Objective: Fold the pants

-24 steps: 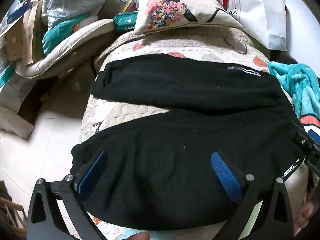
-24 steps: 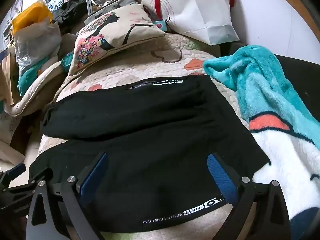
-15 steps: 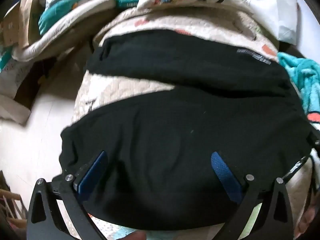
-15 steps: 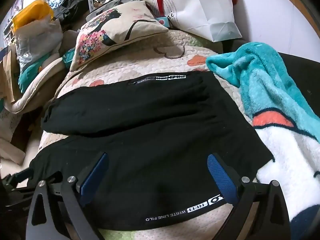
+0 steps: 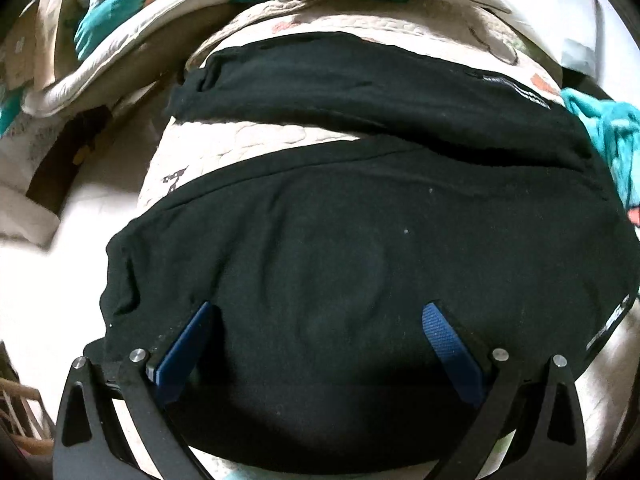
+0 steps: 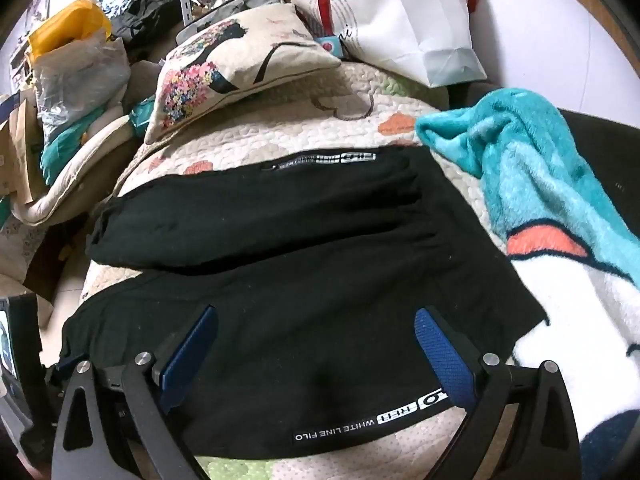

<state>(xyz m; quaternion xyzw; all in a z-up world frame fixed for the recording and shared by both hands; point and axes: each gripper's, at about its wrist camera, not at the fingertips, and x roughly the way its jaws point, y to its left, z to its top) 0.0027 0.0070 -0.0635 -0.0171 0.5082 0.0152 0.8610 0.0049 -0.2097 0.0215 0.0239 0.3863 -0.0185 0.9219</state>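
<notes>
Black pants [image 5: 360, 248] lie flat on a quilted bed, legs spread toward the left with a strip of quilt between them. They also show in the right wrist view [image 6: 304, 280], with white lettering along the near edge. My left gripper [image 5: 320, 332] is open, just above the near leg's cuff end. My right gripper [image 6: 316, 340] is open over the near leg by the waist end. Neither holds cloth.
The quilted bed cover [image 6: 280, 144] carries a floral pillow [image 6: 240, 60] and a white paper bag [image 6: 412, 12] at the far end. A teal and white blanket [image 6: 552, 184] lies at the right. Bags and cushions [image 6: 72, 80] pile up left, beside the floor [image 5: 52, 272].
My left gripper has moved forward and lower over the near leg, so the pants fill more of its view. My right gripper has shifted slightly; both stay open.
</notes>
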